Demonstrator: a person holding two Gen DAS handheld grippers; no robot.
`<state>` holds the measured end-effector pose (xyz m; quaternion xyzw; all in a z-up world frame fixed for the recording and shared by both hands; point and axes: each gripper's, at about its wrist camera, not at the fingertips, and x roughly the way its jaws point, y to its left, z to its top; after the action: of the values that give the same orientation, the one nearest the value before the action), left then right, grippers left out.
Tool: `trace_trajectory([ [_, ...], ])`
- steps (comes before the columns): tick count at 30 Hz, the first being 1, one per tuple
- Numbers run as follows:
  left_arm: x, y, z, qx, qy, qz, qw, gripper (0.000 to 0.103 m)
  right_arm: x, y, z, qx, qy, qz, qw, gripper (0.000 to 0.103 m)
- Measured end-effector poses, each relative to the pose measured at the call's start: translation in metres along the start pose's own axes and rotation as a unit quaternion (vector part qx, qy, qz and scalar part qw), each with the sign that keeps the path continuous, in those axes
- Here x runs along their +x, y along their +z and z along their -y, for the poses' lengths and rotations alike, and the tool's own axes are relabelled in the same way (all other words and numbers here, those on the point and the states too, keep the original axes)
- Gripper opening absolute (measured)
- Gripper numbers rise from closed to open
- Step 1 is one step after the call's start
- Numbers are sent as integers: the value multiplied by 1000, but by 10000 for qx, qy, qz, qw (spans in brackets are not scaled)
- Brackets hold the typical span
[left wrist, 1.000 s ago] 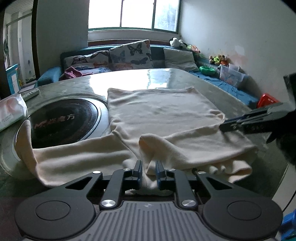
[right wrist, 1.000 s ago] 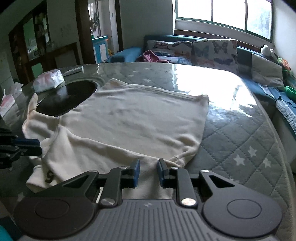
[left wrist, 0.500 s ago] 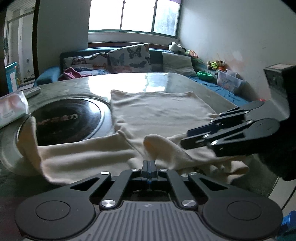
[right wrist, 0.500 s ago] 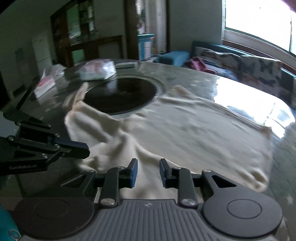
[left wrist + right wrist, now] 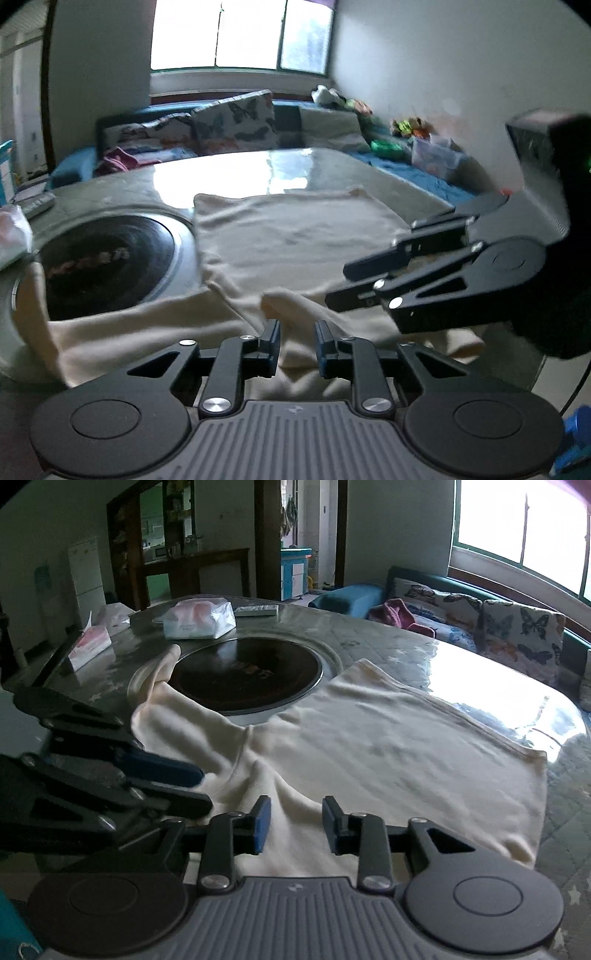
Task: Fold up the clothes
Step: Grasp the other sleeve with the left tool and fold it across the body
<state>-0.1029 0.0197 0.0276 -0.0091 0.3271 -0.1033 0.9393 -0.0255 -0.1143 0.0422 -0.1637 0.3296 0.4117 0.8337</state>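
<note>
Glossy round table (image 5: 480,672), soft rumpled cream garment (image 5: 369,746)

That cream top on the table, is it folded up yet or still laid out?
Mostly spread. The cream top has its body flat on the table, one sleeve trailing round the black round inset; only the near edge is bunched.

Left gripper (image 5: 297,341) and right gripper (image 5: 295,825) side by side, angled downward, jaws opening.
</note>
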Motion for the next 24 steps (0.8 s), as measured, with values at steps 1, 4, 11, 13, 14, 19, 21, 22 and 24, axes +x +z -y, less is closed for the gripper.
trace_trajectory([
  [1, 2, -2, 1, -1, 4, -38, 10000, 21, 0, -1, 1, 7, 2, -2, 10000, 31],
  [4, 9, -6, 2, -15, 22, -144, 9999, 5, 0, -2, 4, 105, 40, -5, 9999, 31],
  [11, -12, -8, -7, -224, 247, 184, 9993, 0, 1, -2, 2, 101, 77, 39, 9999, 31],
  [13, -16, -9, -9, -289, 228, 189, 9991, 0, 2, -2, 2, 103, 85, 55, 9999, 31],
  [14, -17, -9, -10, -322, 180, 157, 9992, 0, 2, -2, 1, 100, 83, 61, 9999, 31],
  [19, -7, -7, -7, -303, 141, 53, 9994, 16, 1, -2, 1, 114, 69, 79, 9999, 32],
  [21, -2, -7, -4, -248, 114, -6, 9996, 33, 0, -2, 2, 124, 52, 84, 9999, 32],
  [22, 0, -7, -3, -236, 89, -41, 9997, 33, -1, -3, 3, 141, 47, 76, 9999, 32],
  [24, 5, -9, -2, -211, 57, -109, 9997, 30, 0, -4, 4, 162, 34, 67, 9998, 32],
])
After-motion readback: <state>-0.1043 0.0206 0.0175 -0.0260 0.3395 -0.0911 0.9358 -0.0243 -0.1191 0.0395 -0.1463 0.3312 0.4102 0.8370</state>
